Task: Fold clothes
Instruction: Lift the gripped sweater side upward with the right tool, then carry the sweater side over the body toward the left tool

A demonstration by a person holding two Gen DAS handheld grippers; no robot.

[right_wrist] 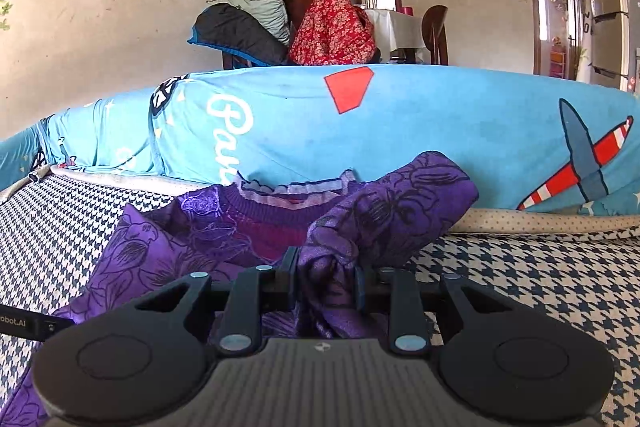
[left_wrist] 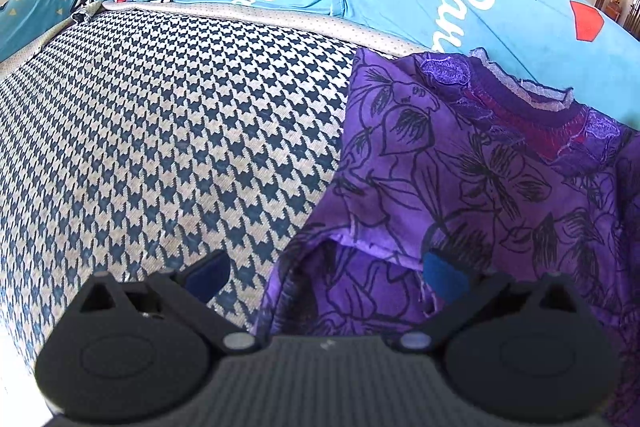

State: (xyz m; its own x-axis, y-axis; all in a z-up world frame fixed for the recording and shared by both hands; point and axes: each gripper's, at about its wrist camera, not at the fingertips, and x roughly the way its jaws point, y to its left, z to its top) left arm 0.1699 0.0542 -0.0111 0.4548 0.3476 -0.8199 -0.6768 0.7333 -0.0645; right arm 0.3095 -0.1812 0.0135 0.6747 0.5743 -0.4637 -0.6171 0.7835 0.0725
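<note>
Right gripper (right_wrist: 326,285) has a bunch of the purple garment (right_wrist: 224,239) pinched; left gripper (left_wrist: 326,273) hovers wide open over its near-left edge.

I have the right fingers nearly closed on a gathered wad of purple cloth, which I judge to be a sleeve or side, raised off the houndstooth seat (right_wrist: 540,267). The rest of the garment lies left of and beyond that grip, its collar (right_wrist: 292,193) at the far edge against the blue cushion cover (right_wrist: 400,131). My fold, as I judge it, has to carry this wad leftward across the body. My left fingers hold nothing; one pad (left_wrist: 442,273) sits over the cloth, the other over bare seat. Only the left view shows the garment's flat left border; only the right view shows the pinch itself.
</note>
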